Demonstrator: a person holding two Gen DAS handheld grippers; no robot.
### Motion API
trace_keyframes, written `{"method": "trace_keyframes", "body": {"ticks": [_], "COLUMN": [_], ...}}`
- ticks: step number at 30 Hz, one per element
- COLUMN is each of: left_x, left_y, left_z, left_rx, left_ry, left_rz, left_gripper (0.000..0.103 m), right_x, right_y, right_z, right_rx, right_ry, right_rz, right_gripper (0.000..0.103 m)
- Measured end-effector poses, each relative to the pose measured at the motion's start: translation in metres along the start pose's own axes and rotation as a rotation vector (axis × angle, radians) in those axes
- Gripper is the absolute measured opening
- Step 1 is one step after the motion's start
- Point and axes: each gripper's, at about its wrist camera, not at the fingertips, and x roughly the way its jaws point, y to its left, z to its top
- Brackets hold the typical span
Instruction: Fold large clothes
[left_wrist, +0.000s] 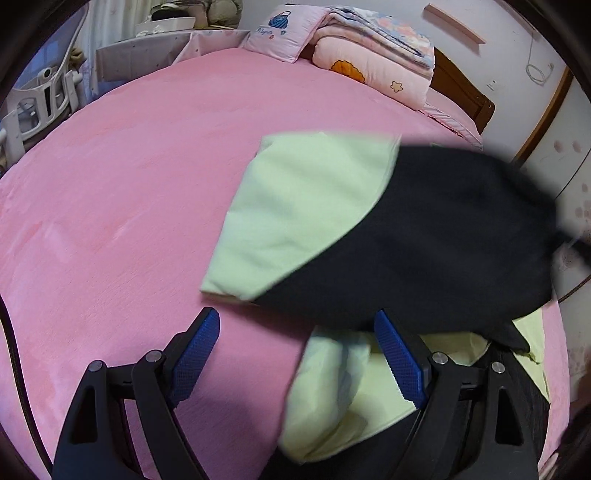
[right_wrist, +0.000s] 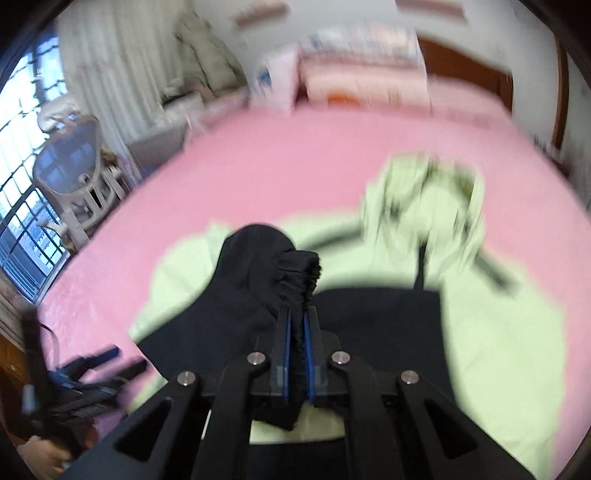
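You work over a pink bed sheet (left_wrist: 129, 206) that fills most of both views. The garment (right_wrist: 509, 354), pale green with black panels, lies on the near right part of the sheet. In the right wrist view its body spreads from the near edge toward the far right, with a crumpled hood or collar area (right_wrist: 424, 199) at the far end; motion blur prevents a firm reading of its long axis.

A black sleeve (left_wrist: 436, 236) is lifted across the green body in the left wrist view, running from near centre toward the far right.

At the far end of the bed you see a stack of folded pink quilts (left_wrist: 373, 55) and a pillow (left_wrist: 280, 33). A white chair (right_wrist: 74, 166) stands off the bed's left side, well apart from the garment.

Your right gripper (right_wrist: 298, 321) is clamped narrow on the sleeve's gathered black cuff (right_wrist: 299, 273), which bunches just past the fingertips.

Your left gripper (left_wrist: 295, 347) stands wide, with nothing pressed between its pads (left_wrist: 195, 354). Its right finger sits over a green fold at the near edge; the left finger hangs over bare sheet.
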Motion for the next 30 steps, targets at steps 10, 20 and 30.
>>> {"method": "trace_keyframes", "body": {"ticks": [10, 20, 30], "left_x": [0.036, 0.054, 0.056], "left_y": [-0.042, -0.038, -0.059], "left_z": [0.008, 0.000, 0.003], "left_rx": [0.053, -0.005, 0.068], "left_ry": [0.033, 0.126, 0.142], "left_rz": [0.125, 0.121, 0.155], "left_gripper": [0.058, 0.022, 0.023], "right_x": [-0.045, 0.055, 0.073], "right_y": [-0.069, -0.199, -0.253], "right_z": [0.060, -0.026, -0.096], "right_rx": [0.004, 0.247, 0.451], "right_ry": [-0.133, 0.268, 0.383], "right_rz": [-0.260, -0.448, -0.433], "right_gripper": [0.006, 0.008, 0.011]}}
